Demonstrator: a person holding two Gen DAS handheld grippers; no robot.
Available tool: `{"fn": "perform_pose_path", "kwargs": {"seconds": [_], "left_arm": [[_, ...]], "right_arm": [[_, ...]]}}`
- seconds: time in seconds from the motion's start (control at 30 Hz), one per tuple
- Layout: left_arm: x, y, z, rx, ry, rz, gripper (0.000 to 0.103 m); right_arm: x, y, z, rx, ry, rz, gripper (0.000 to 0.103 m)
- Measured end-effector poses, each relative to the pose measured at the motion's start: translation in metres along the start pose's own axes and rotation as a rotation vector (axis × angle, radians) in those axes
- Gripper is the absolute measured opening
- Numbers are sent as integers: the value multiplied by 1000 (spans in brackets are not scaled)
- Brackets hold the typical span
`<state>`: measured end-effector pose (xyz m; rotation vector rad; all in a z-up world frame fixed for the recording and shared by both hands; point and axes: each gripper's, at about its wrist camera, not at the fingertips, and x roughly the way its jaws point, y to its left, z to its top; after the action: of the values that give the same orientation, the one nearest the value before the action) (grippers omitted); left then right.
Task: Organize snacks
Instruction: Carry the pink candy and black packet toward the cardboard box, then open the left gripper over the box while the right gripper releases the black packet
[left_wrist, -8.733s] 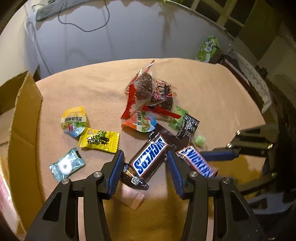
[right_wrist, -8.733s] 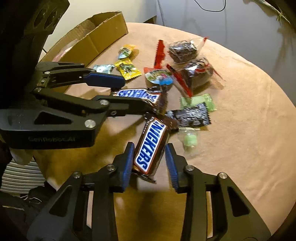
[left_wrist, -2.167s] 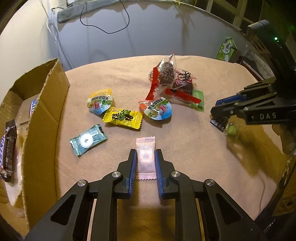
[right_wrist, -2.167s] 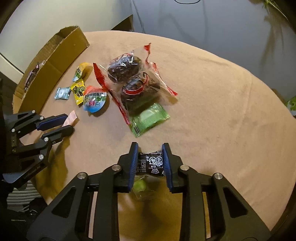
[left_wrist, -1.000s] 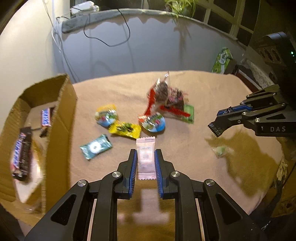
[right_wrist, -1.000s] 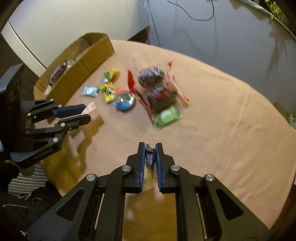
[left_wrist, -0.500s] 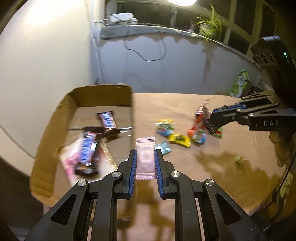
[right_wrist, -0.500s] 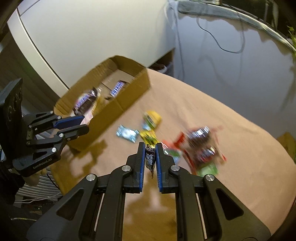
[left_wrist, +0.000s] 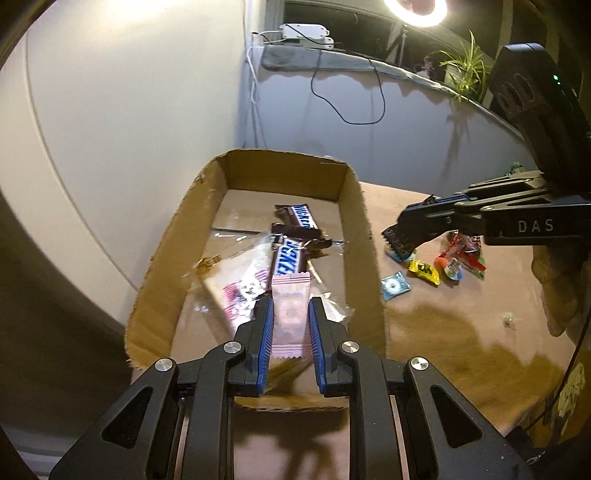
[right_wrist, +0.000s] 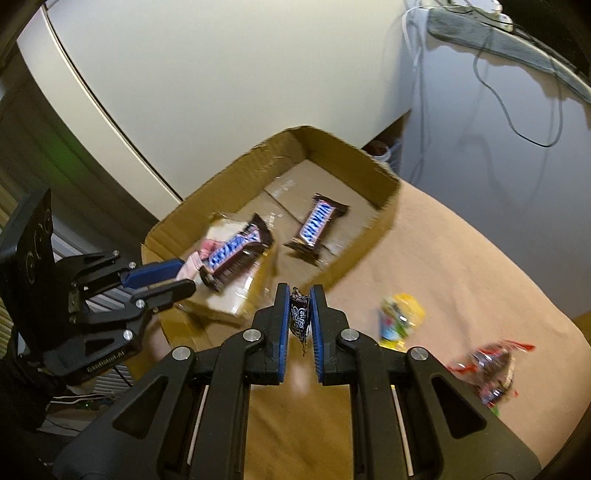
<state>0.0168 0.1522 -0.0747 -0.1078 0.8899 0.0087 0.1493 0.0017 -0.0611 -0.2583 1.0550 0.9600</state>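
Both tools are seen nearly closed, each clamped on a small wrapped sweet. By the left tool a pale pink rectangular candy sachet with crimped ends is pinched flat between the blue ribbed pads, its upper half standing clear above the fingertips; it is held over the near end of the open brown cardboard box, above the contents. By the right tool a small black candy wrapper with white print is gripped edge-on, so that the pads are brought almost together; it is held over the tan cloth-covered bench, just outside the box's long wall.

Inside the box two brown Snickers bars with blue lettering and a clear cellophane packet with pink print are laid on the cardboard floor, one bar resting partly on the packet.

On the bench beside the box, several loose snacks are left: a teal round-window candy wrapper, a yellow candy wrapper, a red and blue round jelly cup and clear red-edged packets of dark fruit. A tiny pale green sweet is seen apart from them, nearer the bench edge
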Motion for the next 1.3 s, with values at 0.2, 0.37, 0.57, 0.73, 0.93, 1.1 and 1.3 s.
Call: {"fn": "perform_pose_path", "kwargs": {"seconds": [0.2, 0.37, 0.57, 0.73, 0.93, 1.1, 1.3], "left_arm": [[0, 9, -2, -14, 2, 1, 17], [0, 13, -3, -26, 4, -1, 18], [1, 14, -2, -30, 6, -5, 18], [2, 14, -2, -25, 8, -6, 21], [0, 14, -1, -36, 3, -1, 34], [-3, 10, -1, -31, -5, 0, 34], [-5, -1, -1, -10, -9, -4, 34]], "right_arm": [[21, 16, 11, -14, 21, 26, 11], [32, 22, 14, -22, 43, 37, 11], [44, 26, 16, -25, 62, 42, 11], [47, 30, 17, -33, 66, 39, 11], [46, 35, 18, -42, 56, 24, 51], [38, 35, 16, -44, 43, 14, 54], [25, 27, 10, -39, 28, -9, 66]]}}
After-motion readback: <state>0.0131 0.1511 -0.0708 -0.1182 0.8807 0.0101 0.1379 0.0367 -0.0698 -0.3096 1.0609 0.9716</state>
